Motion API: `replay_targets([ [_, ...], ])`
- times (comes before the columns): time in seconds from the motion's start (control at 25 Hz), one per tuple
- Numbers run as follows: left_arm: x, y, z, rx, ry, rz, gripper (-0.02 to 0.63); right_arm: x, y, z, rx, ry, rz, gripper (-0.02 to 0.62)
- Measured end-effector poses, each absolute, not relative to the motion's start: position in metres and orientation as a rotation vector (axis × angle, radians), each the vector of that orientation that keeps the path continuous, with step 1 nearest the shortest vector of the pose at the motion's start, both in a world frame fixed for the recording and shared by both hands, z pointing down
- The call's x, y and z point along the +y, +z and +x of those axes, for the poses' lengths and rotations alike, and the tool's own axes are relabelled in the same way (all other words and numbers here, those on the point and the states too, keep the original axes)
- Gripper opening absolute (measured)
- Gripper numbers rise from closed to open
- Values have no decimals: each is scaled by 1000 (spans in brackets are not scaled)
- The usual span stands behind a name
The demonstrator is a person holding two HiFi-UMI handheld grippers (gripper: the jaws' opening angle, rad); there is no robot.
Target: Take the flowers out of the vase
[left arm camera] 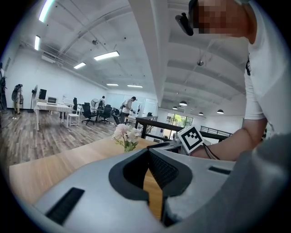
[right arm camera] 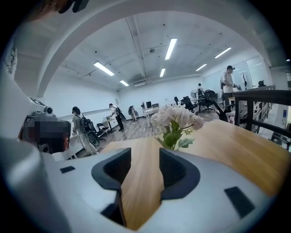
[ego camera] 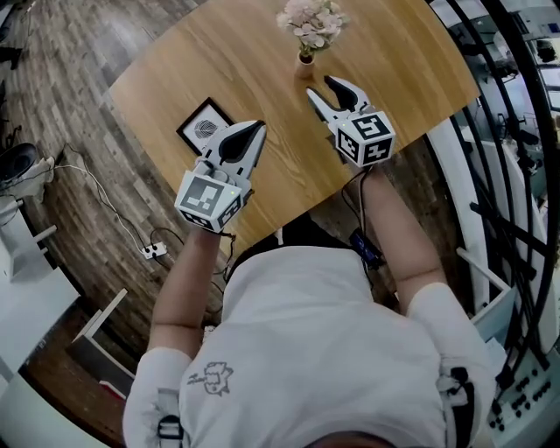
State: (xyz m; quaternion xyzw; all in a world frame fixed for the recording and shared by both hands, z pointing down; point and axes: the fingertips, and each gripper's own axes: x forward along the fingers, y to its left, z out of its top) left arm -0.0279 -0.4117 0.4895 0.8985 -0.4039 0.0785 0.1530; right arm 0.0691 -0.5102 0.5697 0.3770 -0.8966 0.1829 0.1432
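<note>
Pink-white flowers (ego camera: 312, 21) look soft, light, crush-prone; I'd take stems (right arm camera: 173, 135) low, just above vase (ego camera: 305, 66). My right gripper (ego camera: 321, 88) jaws wide, empty; left gripper (ego camera: 255, 131) jaws together, empty.

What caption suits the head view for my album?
Open right gripper points at pale pink flowers in small tan vase on wooden table.

**A:** What lies on the wooden table (ego camera: 262, 52)?
**B:** 1 black-framed picture (ego camera: 205, 126), flat near the table's left edge.
**A:** And off the table?
**B:** A white power strip (ego camera: 154, 251) with its cable on the plank floor (ego camera: 79, 87) past that left edge. A black railing (right arm camera: 263, 96) runs beyond the right edge.
**A:** Farther back?
**B:** Office chairs (left arm camera: 88, 113), white desks (left arm camera: 52, 107), several standing people (left arm camera: 131, 103) and ceiling strip lights (left arm camera: 106, 56).
</note>
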Motion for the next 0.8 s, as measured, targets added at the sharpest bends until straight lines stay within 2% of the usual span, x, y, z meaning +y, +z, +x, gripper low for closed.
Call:
replay_targets([
  [0.16, -428, 488, -25, -1187, 211, 2599, 5, -540, 592, 67, -2543, 547, 1069, 225],
  [0.8, -446, 514, -37, -1219, 242, 2540, 5, -609, 653, 43, -2453, 611, 1092, 220],
])
